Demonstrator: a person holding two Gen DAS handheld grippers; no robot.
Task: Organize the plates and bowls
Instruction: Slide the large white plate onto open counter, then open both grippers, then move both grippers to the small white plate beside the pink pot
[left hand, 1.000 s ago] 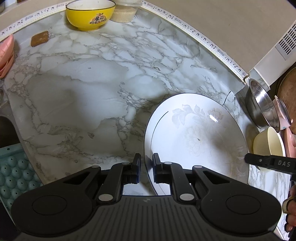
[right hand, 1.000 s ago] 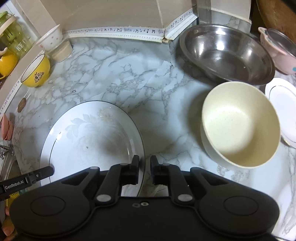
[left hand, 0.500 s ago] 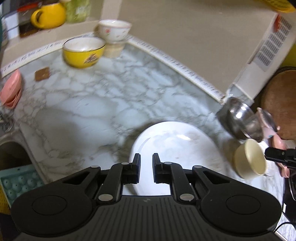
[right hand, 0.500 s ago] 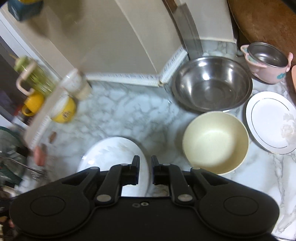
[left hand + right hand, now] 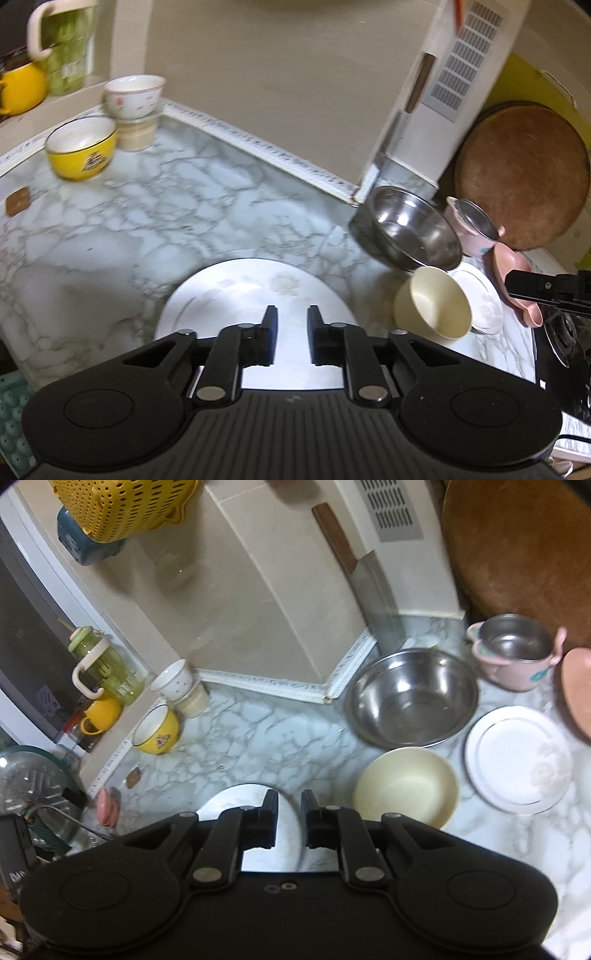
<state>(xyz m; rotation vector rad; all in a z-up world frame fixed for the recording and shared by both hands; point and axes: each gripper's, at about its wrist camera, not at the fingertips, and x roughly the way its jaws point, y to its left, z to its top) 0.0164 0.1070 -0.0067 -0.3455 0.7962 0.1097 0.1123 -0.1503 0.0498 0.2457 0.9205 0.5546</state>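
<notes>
A large white plate [image 5: 255, 295] lies on the marble counter, right under my left gripper [image 5: 291, 314], which is open and empty above it. It also shows in the right wrist view [image 5: 251, 801], partly hidden behind my right gripper [image 5: 286, 797], open and empty. A cream bowl [image 5: 406, 786] sits to the right, with a smaller white plate [image 5: 517, 753] beyond it. A steel bowl [image 5: 412, 698] and a pink pot [image 5: 515, 653] stand behind. A yellow bowl [image 5: 83, 147] and a white floral bowl [image 5: 135, 94] stand at the far left.
A round wooden board [image 5: 521, 173] leans at the right, with a pink dish [image 5: 515, 273] below it. A cleaver [image 5: 362, 579] hangs on the wall. A green jug [image 5: 107, 664] and yellow mug [image 5: 99, 714] sit on a ledge. A teal tray [image 5: 13, 417] lies left.
Both grippers have risen and pulled back from the counter. The large plate stays on the counter and looks smaller. More of the wall and shelf has come into view.
</notes>
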